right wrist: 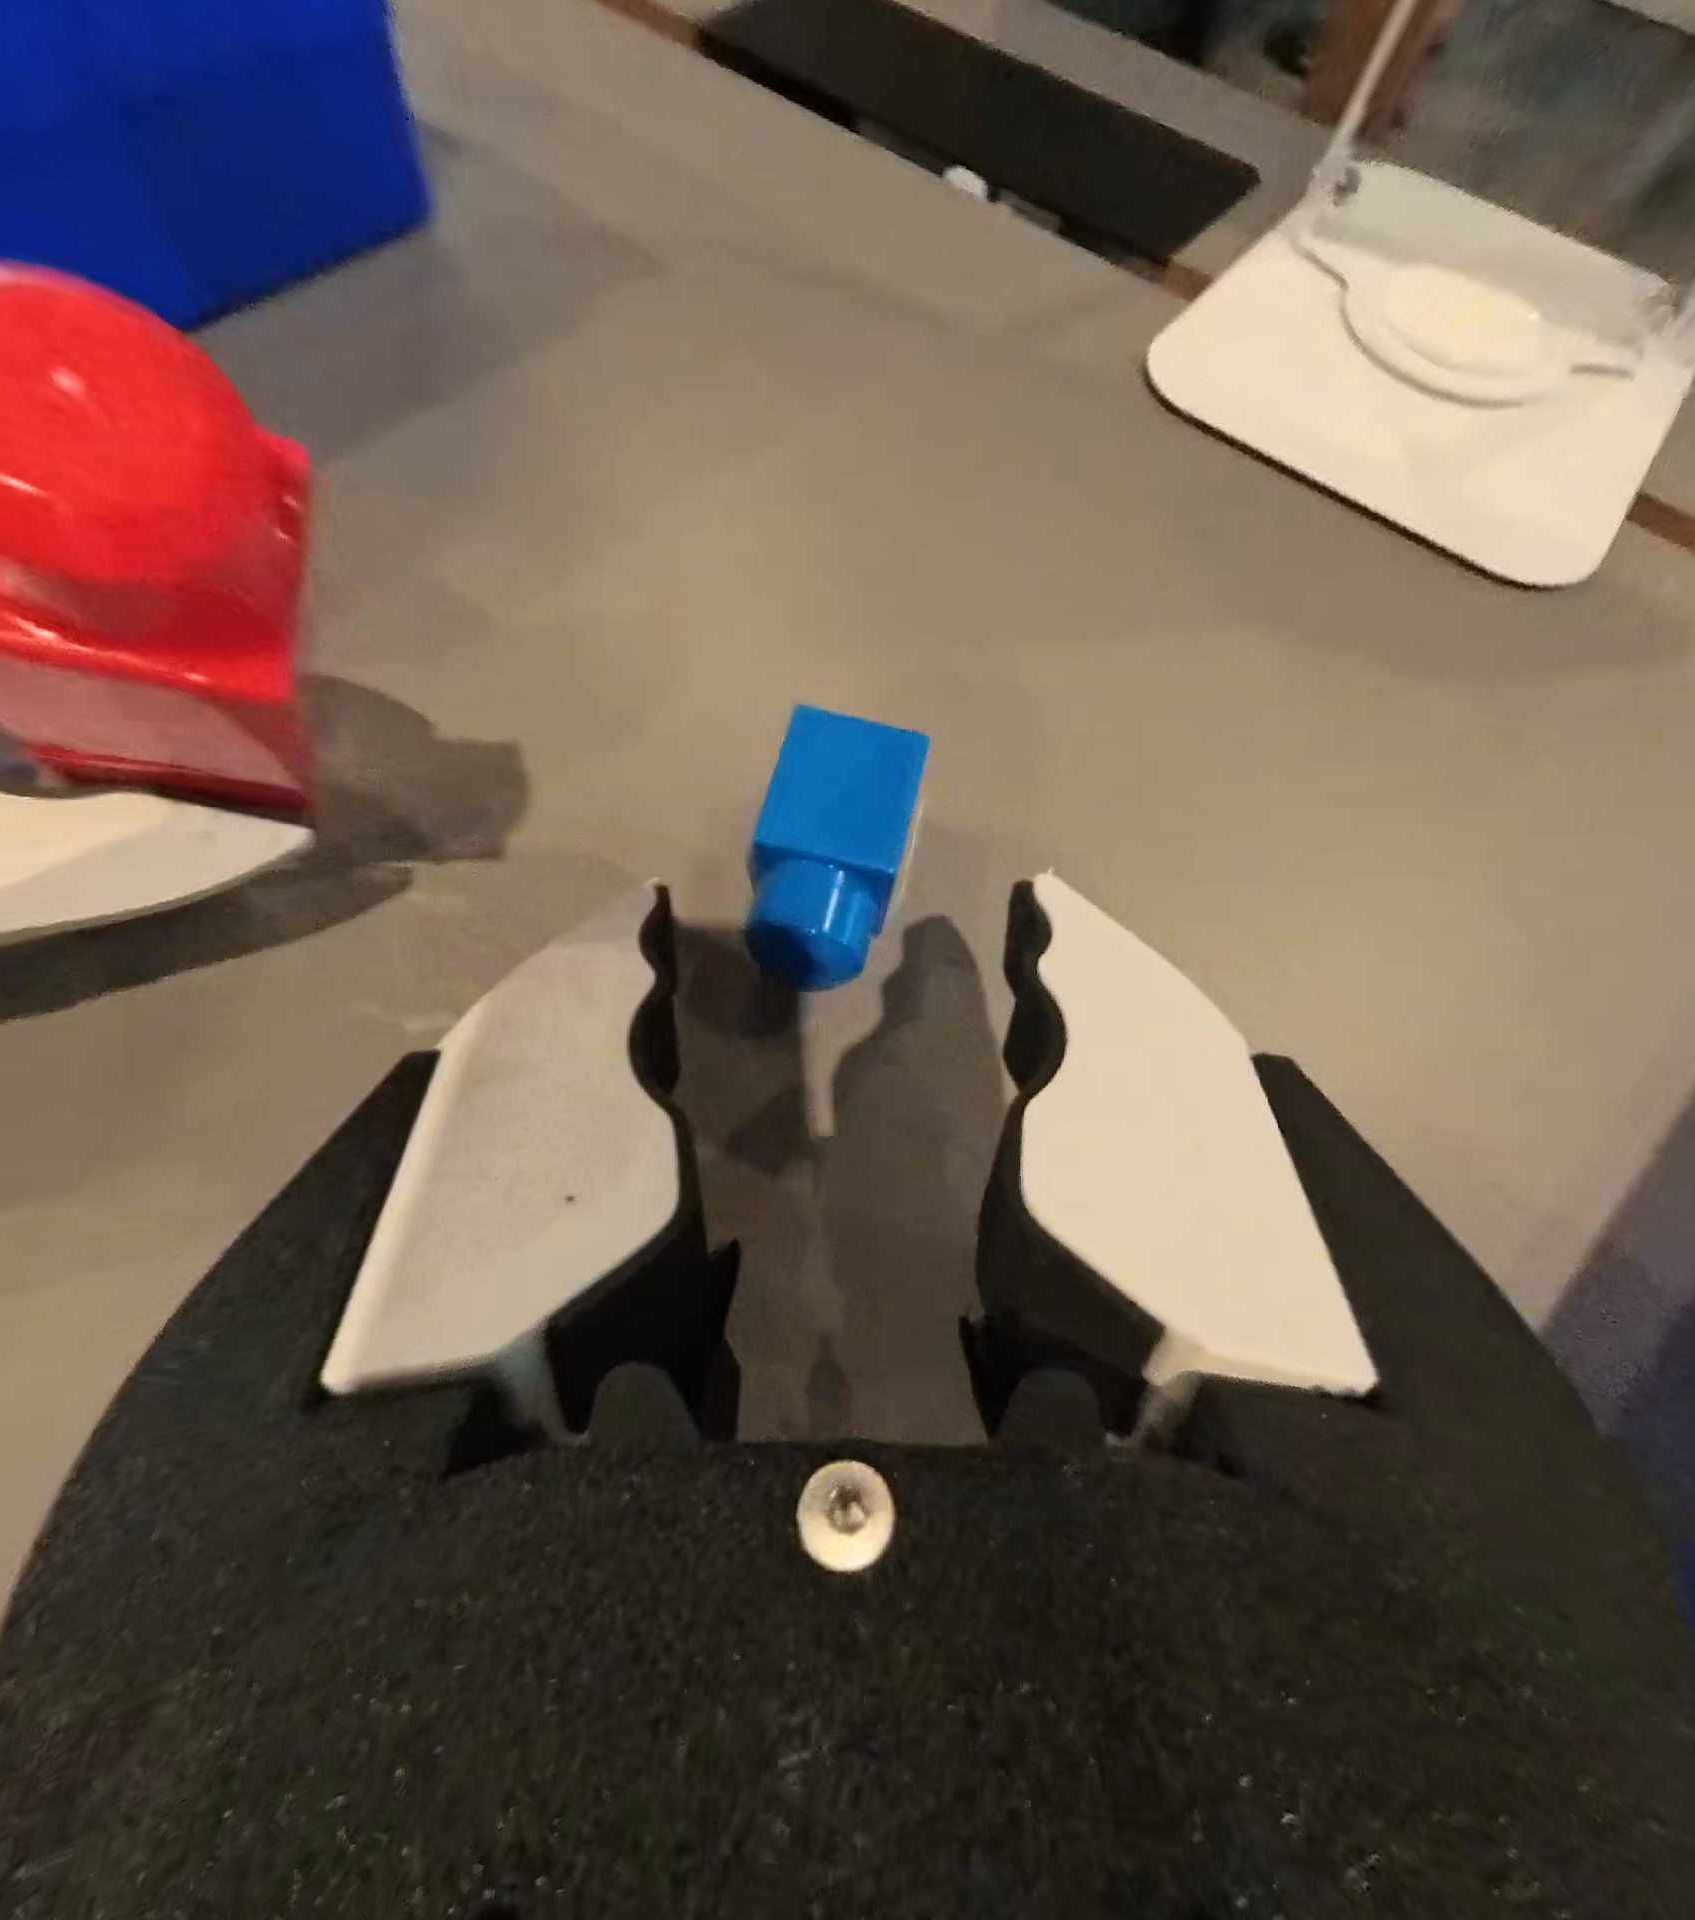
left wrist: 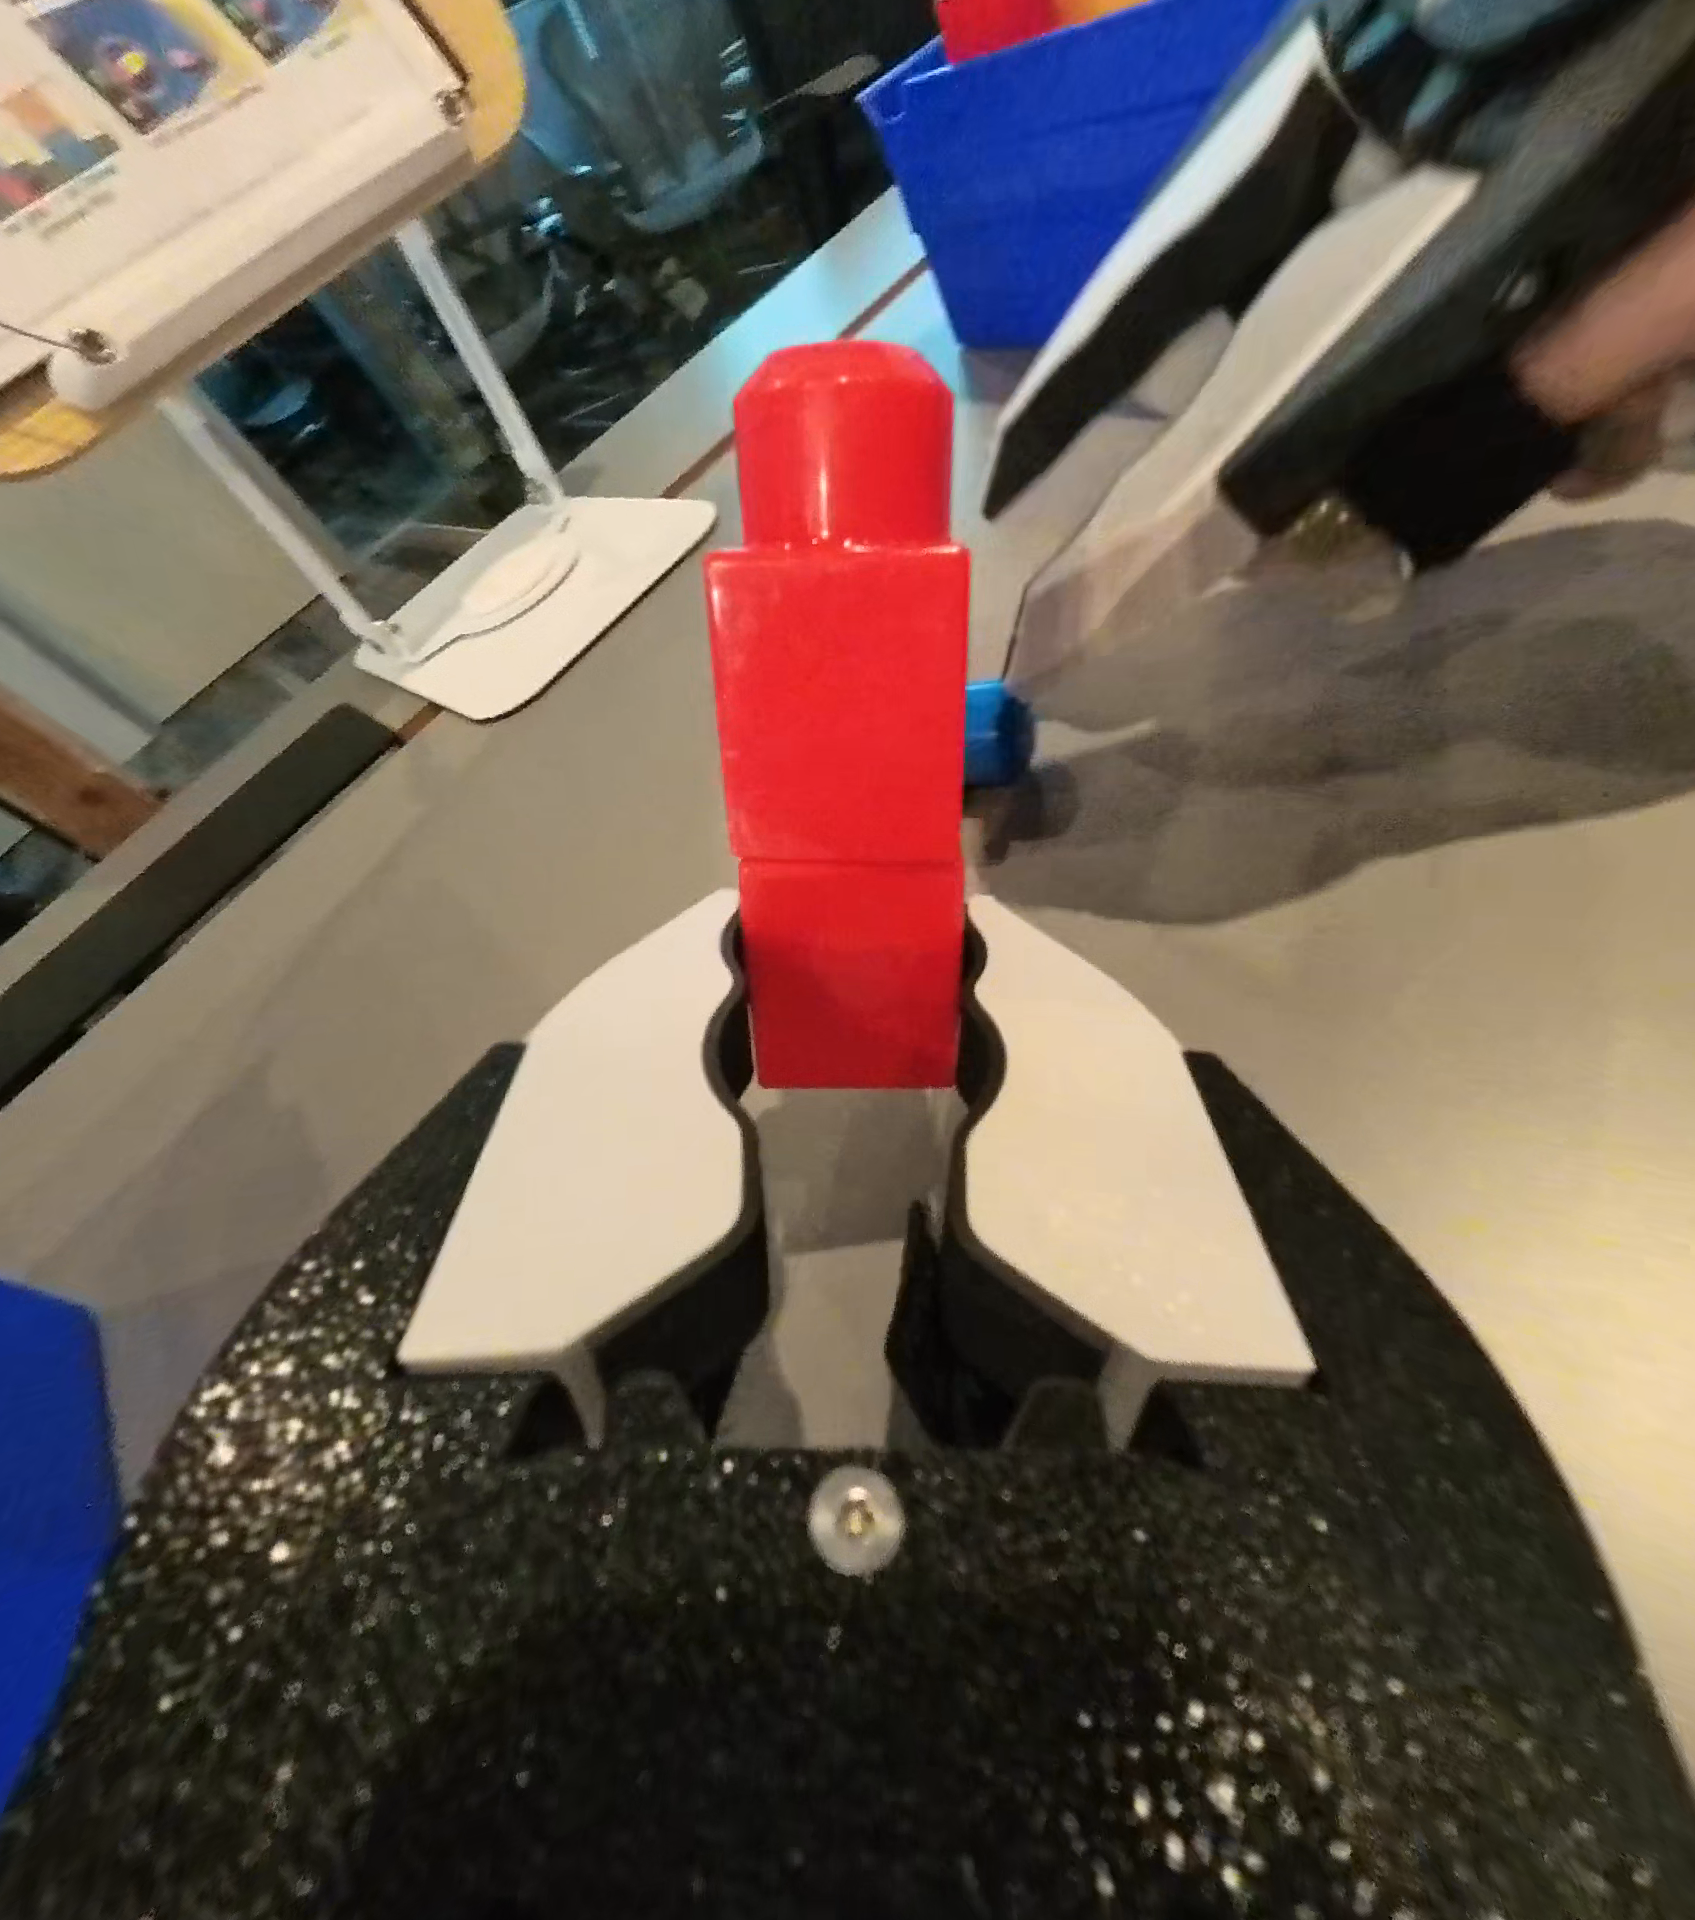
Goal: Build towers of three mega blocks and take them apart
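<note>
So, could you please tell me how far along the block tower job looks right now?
Done: two red plastic blocks are joined into a stack. In hand: the left gripper is shut on that stack's lower block, while the right gripper, jaws open, reaches toward the small blue plastic block lying on its side on the grey table. Left: adding a third block, then taking the tower apart.

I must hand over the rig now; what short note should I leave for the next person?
Left tool: shut on the red stack, two red blocks joined, gripped at the lower block.
Right tool: open, empty, pointed at the blue block, not touching it.
Blue block lies on its side on the grey table.
Done: two of three blocks joined.
Left: pick up the blue block, add it, then take the tower apart.
</note>
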`<move>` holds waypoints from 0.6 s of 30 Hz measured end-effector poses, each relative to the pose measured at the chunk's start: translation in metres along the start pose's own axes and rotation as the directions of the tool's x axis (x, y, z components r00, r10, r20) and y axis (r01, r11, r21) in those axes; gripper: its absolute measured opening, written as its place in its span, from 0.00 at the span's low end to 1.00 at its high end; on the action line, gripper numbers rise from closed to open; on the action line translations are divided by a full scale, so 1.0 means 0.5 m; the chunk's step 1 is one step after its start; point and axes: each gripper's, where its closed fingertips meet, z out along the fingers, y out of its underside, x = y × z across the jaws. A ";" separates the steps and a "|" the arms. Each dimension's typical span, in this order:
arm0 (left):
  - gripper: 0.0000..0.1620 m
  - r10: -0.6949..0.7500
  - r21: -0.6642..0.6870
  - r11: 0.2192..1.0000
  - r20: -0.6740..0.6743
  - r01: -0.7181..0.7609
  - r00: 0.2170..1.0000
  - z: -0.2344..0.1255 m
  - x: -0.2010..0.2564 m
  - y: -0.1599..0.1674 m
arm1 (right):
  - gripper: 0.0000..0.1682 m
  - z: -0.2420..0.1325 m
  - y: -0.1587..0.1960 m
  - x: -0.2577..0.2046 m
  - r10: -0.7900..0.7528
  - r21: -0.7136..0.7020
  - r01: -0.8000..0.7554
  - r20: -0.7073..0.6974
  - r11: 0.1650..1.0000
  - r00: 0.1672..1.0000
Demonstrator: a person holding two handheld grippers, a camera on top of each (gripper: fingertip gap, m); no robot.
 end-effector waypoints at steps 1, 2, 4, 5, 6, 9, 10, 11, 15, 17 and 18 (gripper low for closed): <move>0.22 -0.001 0.002 1.000 0.021 0.001 1.000 -0.002 -0.006 -0.001 | 0.33 0.011 0.002 -0.001 0.027 -0.007 -0.027 -0.016 1.000 1.000; 0.22 -0.008 0.006 1.000 0.034 0.008 0.999 -0.003 -0.010 -0.002 | 0.32 0.021 0.003 -0.005 0.052 -0.020 -0.053 -0.018 0.998 0.998; 0.22 -0.030 0.019 0.999 0.055 0.029 0.998 -0.007 -0.018 -0.005 | 0.32 0.040 0.006 -0.008 0.068 -0.045 -0.069 -0.039 0.997 0.997; 0.22 -0.039 0.024 0.999 0.058 0.038 0.998 -0.009 -0.021 -0.005 | 0.33 0.049 0.010 -0.007 0.059 -0.064 -0.063 -0.054 0.996 0.997; 0.22 -0.047 0.030 0.999 0.060 0.045 0.997 -0.011 -0.023 -0.006 | 0.34 0.059 0.015 -0.004 0.047 -0.082 -0.052 -0.073 0.995 0.996; 0.22 -0.056 0.033 0.998 0.049 0.054 0.997 -0.012 -0.023 -0.005 | 0.34 0.087 0.032 0.006 0.005 -0.144 -0.021 -0.108 0.989 0.994; 0.22 -0.056 0.032 0.998 0.042 0.055 0.998 -0.012 -0.021 -0.004 | 0.32 0.095 0.038 0.011 -0.017 -0.163 -0.002 -0.115 0.987 0.993; 0.22 -0.055 0.030 0.998 0.032 0.054 0.998 -0.011 -0.019 -0.003 | 0.24 0.096 0.037 0.011 -0.035 -0.157 0.018 -0.106 0.987 0.994; 0.22 -0.046 0.014 0.999 -0.013 0.047 0.999 -0.006 -0.007 0.003 | 0.21 0.038 -0.011 0.039 -0.260 -0.114 0.250 -0.088 0.962 0.961; 0.22 -0.042 -0.004 0.999 -0.042 0.041 0.998 -0.003 0.001 0.008 | 0.21 -0.018 -0.058 0.041 -0.417 -0.057 0.416 -0.011 0.908 0.909; 0.22 -0.035 -0.017 0.999 -0.054 0.034 0.998 -0.001 0.005 0.011 | 0.21 -0.048 -0.078 0.040 -0.490 -0.040 0.491 0.034 0.870 0.871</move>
